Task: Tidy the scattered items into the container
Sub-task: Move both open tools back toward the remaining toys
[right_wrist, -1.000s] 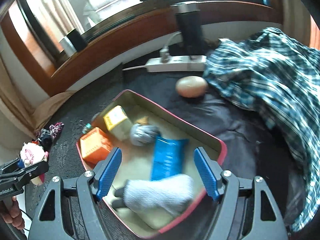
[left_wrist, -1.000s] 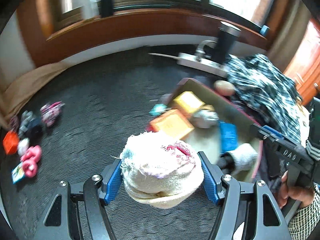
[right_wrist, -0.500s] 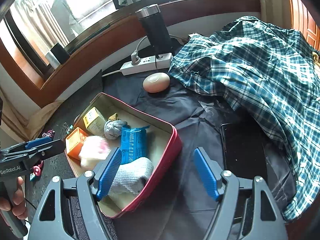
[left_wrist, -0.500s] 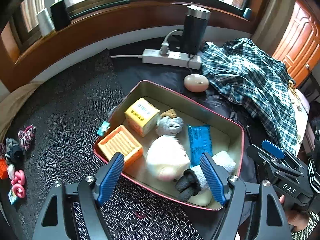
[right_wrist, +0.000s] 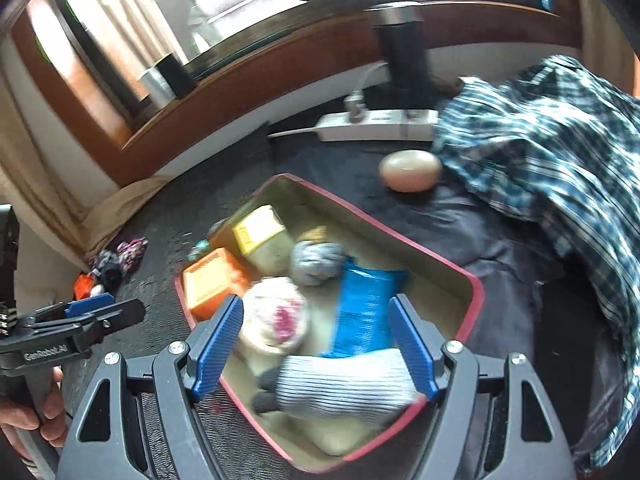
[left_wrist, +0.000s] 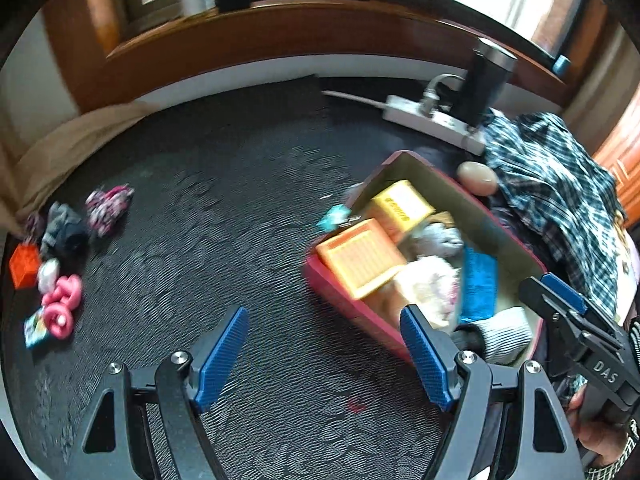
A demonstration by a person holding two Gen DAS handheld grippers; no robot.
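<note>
**A:** Starting at the far left, what is still out on the carpet?

**B:** A loose cluster by the curtain hem: an orange block (left_wrist: 24, 266), a dark grey sock (left_wrist: 66, 232), a pink patterned sock (left_wrist: 109, 209) and a pink ring toy (left_wrist: 60, 306). The socks look soft and light, so I'd pinch them across the bunched middle. The block looks stiff, best squeezed on its flat sides. The ring toy seems smooth plastic and could slip; across one loop is safer.

**B:** Both grippers are free. The left gripper (left_wrist: 324, 356) has its jaws apart with only carpet between them. The right gripper (right_wrist: 316, 344) hangs over the tin, jaws apart too, clamped on nothing.

**A:** Room to move?

**B:** Plenty of bare carpet lies between that cluster and the red tin (left_wrist: 344, 300), which sits well apart to the right. It already holds an orange box (right_wrist: 212, 288), a yellow box (right_wrist: 258, 228), a cream hat (right_wrist: 276, 320), a blue packet (right_wrist: 364, 312) and a grey glove (right_wrist: 340, 384).

**A:** Hazards on the right?

**B:** The tin's raised rim needs clearing. Beyond it, the power strip (right_wrist: 376, 124) and plaid shirt (right_wrist: 540, 152) crowd that side.
</note>
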